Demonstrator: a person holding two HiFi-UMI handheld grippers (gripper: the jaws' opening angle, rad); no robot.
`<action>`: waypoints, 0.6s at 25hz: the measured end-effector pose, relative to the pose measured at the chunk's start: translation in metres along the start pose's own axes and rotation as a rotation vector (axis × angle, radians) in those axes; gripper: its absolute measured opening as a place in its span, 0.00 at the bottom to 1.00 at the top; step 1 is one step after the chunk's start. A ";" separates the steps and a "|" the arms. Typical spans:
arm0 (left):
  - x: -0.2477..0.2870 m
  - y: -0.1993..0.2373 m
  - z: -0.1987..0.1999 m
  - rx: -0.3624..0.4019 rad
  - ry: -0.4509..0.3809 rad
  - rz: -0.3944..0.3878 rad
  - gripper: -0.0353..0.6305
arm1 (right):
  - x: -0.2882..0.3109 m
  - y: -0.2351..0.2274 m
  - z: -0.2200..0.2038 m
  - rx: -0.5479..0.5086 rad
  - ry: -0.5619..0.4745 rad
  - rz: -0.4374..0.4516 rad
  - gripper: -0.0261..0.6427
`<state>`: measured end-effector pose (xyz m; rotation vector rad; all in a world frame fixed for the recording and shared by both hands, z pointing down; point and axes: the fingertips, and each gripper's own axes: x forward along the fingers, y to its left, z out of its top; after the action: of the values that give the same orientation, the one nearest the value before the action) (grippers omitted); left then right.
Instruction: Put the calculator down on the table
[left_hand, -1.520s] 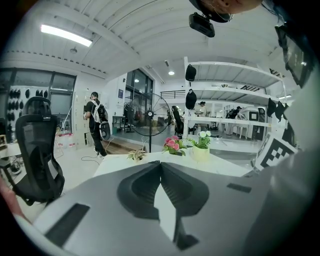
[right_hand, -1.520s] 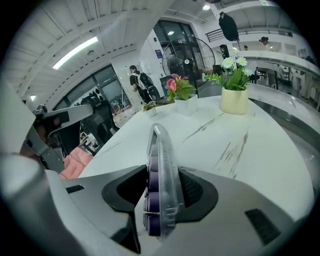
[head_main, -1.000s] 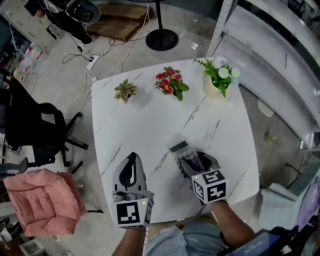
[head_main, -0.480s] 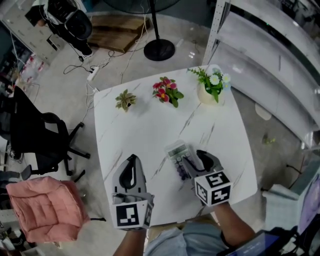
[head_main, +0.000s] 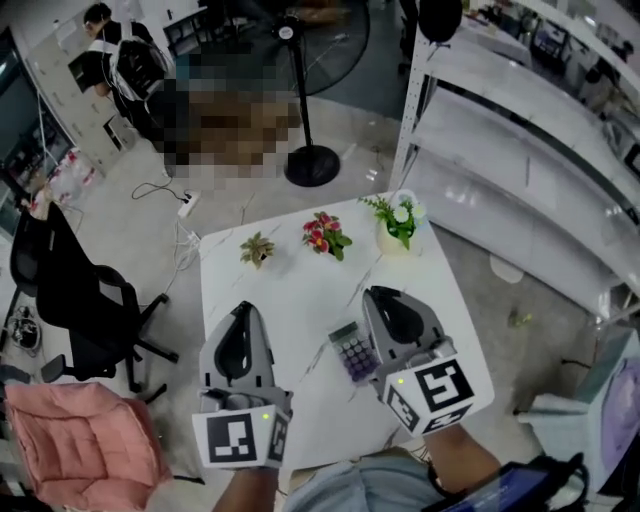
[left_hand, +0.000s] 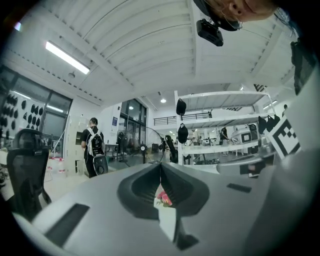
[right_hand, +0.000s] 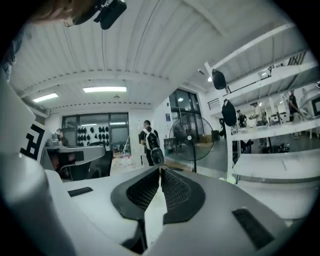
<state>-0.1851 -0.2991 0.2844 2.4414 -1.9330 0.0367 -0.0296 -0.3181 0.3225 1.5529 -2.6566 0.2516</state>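
Note:
The calculator (head_main: 352, 351), grey with purple keys, lies flat on the white marble table (head_main: 290, 300) near its front edge. My right gripper (head_main: 378, 293) is raised above the table just right of the calculator and holds nothing. Its jaws are closing, and in the right gripper view (right_hand: 160, 170) the tips meet with nothing between them. My left gripper (head_main: 242, 308) is raised over the table's left part, with its jaws together and empty in the left gripper view (left_hand: 160, 165). Both gripper views look level across the room.
Three potted plants stand along the table's far edge: a small green one (head_main: 257, 249), red flowers (head_main: 323, 235) and a white pot (head_main: 397, 225). A standing fan (head_main: 310, 165) is behind, white shelving (head_main: 520, 170) at right, and a black chair (head_main: 90, 300) and pink cushion (head_main: 70, 440) at left.
The right gripper has let go of the calculator, which now lies on the table. Both grippers have risen well above the tabletop, and the right jaws have come together.

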 end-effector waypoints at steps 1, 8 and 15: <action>-0.001 0.001 0.011 0.004 -0.022 0.004 0.06 | -0.003 0.002 0.011 -0.017 -0.024 -0.001 0.08; -0.008 -0.002 0.049 0.013 -0.118 -0.002 0.06 | -0.021 0.013 0.046 -0.118 -0.104 -0.020 0.07; -0.015 -0.012 0.050 0.015 -0.122 -0.019 0.06 | -0.031 0.008 0.047 -0.121 -0.117 -0.044 0.06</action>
<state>-0.1765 -0.2836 0.2341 2.5271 -1.9623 -0.1010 -0.0200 -0.2957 0.2709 1.6338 -2.6628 -0.0029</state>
